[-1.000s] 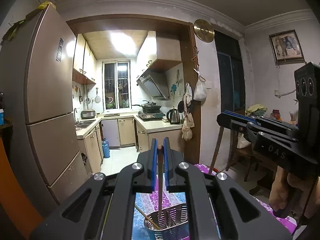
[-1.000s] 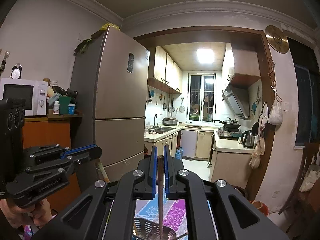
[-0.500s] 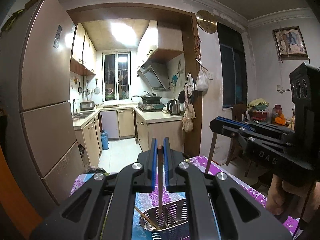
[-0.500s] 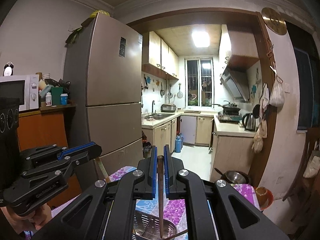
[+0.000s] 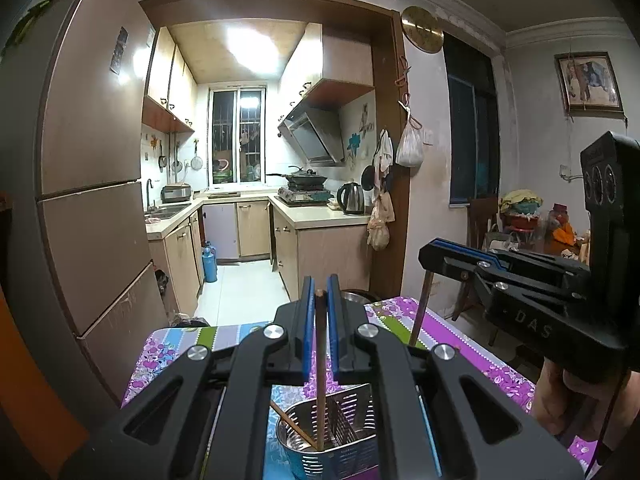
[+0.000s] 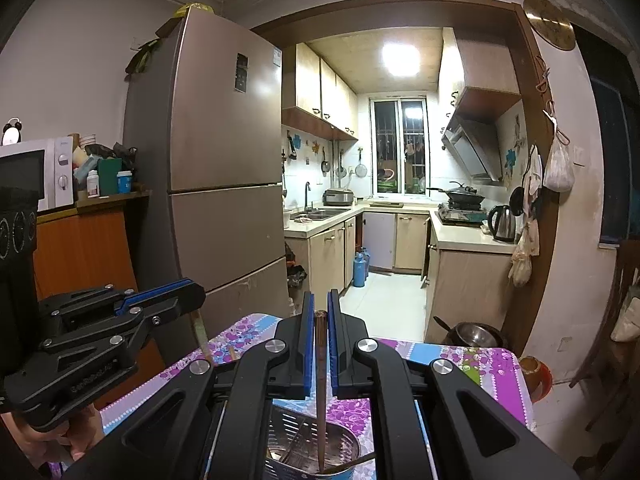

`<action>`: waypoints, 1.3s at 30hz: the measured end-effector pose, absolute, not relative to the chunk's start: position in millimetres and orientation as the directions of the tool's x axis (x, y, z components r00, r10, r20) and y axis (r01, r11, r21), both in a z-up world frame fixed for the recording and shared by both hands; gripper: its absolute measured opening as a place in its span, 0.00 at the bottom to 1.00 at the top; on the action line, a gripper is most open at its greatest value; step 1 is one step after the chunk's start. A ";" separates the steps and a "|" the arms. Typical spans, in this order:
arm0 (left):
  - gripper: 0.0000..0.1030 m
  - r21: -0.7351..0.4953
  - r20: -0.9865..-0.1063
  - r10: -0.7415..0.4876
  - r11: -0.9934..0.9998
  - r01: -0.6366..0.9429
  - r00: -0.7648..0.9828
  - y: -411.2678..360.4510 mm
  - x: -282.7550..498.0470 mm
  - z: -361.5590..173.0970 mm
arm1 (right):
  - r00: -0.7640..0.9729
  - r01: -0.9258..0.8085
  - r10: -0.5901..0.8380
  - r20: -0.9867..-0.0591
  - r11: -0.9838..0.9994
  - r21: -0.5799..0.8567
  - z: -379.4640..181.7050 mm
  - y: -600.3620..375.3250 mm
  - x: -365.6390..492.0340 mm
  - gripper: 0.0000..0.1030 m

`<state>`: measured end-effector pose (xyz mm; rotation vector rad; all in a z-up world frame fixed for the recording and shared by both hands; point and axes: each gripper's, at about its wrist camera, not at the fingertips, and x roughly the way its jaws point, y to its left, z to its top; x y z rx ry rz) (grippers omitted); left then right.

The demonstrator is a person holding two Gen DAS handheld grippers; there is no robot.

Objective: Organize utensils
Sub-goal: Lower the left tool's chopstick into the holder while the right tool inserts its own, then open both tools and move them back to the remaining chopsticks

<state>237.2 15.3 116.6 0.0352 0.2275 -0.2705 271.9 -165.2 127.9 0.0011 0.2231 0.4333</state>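
Note:
My left gripper (image 5: 320, 294) is shut on a brown chopstick (image 5: 320, 380) that hangs down with its tip inside a perforated metal utensil holder (image 5: 340, 436). Another chopstick (image 5: 290, 424) leans in the holder. My right gripper (image 6: 319, 312) is shut on a second brown chopstick (image 6: 321, 400), its tip inside the same holder (image 6: 312, 444). The right gripper also shows in the left wrist view (image 5: 430, 256), the left gripper in the right wrist view (image 6: 196, 292).
The holder stands on a table with a purple flowered cloth (image 5: 480, 356). A tall fridge (image 6: 224, 184) stands to the left, a kitchen behind. A metal pot (image 6: 474, 332) sits on the floor past the table. A chair (image 6: 616, 320) is at right.
Both grippers have tilted down and come lower over the table. Both chopsticks now reach deeper into the holder, and more of the tablecloth shows.

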 end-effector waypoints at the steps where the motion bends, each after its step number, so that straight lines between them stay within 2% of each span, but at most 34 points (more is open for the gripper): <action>1: 0.05 0.004 -0.229 -0.261 0.963 0.269 0.938 15.2 237.8 116.0 | 0.885 -0.414 0.415 -0.213 0.909 0.050 127.6 -166.1 272.3 0.07; 9: 0.06 -0.002 -0.233 -0.262 0.963 0.269 0.936 13.8 240.5 118.9 | 0.894 -0.404 0.403 -0.196 0.914 0.038 134.3 -170.9 263.5 0.08; 11: 0.07 -0.001 -0.228 -0.260 0.964 0.266 0.938 15.8 235.3 121.2 | 0.900 -0.397 0.395 -0.184 0.917 0.032 138.3 -173.3 256.0 0.15; 13: 0.15 0.002 -0.213 -0.260 0.964 0.267 0.942 18.7 223.6 123.2 | 0.907 -0.390 0.389 -0.163 0.920 0.023 146.0 -176.9 241.9 0.21; 15: 0.31 0.014 -0.185 -0.261 0.963 0.268 0.948 25.0 202.8 125.0 | 0.913 -0.390 0.387 -0.132 0.921 0.000 155.7 -179.7 219.0 0.26; 18: 0.46 0.050 -0.154 -0.253 0.964 0.263 0.955 37.5 157.3 118.8 | 0.914 -0.401 0.397 -0.084 0.915 -0.035 164.1 -184.0 172.7 0.33; 20: 0.53 0.073 -0.147 -0.243 0.964 0.256 0.959 50.8 117.1 101.1 | 0.905 -0.426 0.423 -0.049 0.903 -0.061 159.4 -188.1 127.8 0.37; 23: 0.56 0.104 -0.172 -0.231 0.962 0.251 0.957 66.8 70.2 64.1 | 0.890 -0.455 0.454 -0.034 0.888 -0.069 135.7 -193.2 74.8 0.38; 24: 0.57 0.124 -0.196 -0.211 0.964 0.237 0.958 73.1 52.6 44.0 | 0.884 -0.467 0.465 -0.041 0.882 -0.071 120.6 -194.3 54.4 0.38; 26: 0.57 0.064 -0.275 -0.213 0.969 0.239 0.938 90.1 26.3 1.4 | 0.880 -0.475 0.472 -0.062 0.878 -0.057 90.5 -195.4 25.8 0.38; 28: 0.57 0.078 -0.337 -0.168 0.976 0.205 0.927 94.9 8.6 -38.2 | 0.873 -0.480 0.474 -0.119 0.877 -0.031 47.3 -190.6 1.4 0.38; 32: 0.57 0.036 -0.448 -0.179 0.975 0.217 0.876 92.5 -11.0 -95.3 | 0.843 -0.484 0.477 -0.248 0.874 0.036 -16.3 -177.8 -15.8 0.38; 35: 0.55 0.025 -0.450 -0.231 0.962 0.271 0.863 73.6 -27.2 -104.9 | 0.817 -0.481 0.472 -0.332 0.875 0.062 -57.0 -167.7 -26.1 0.37; 39: 0.44 0.049 -0.476 -0.266 0.944 0.327 0.838 42.5 -21.3 -116.3 | 0.814 -0.449 0.452 -0.365 0.888 0.099 -78.0 -166.2 -30.6 0.37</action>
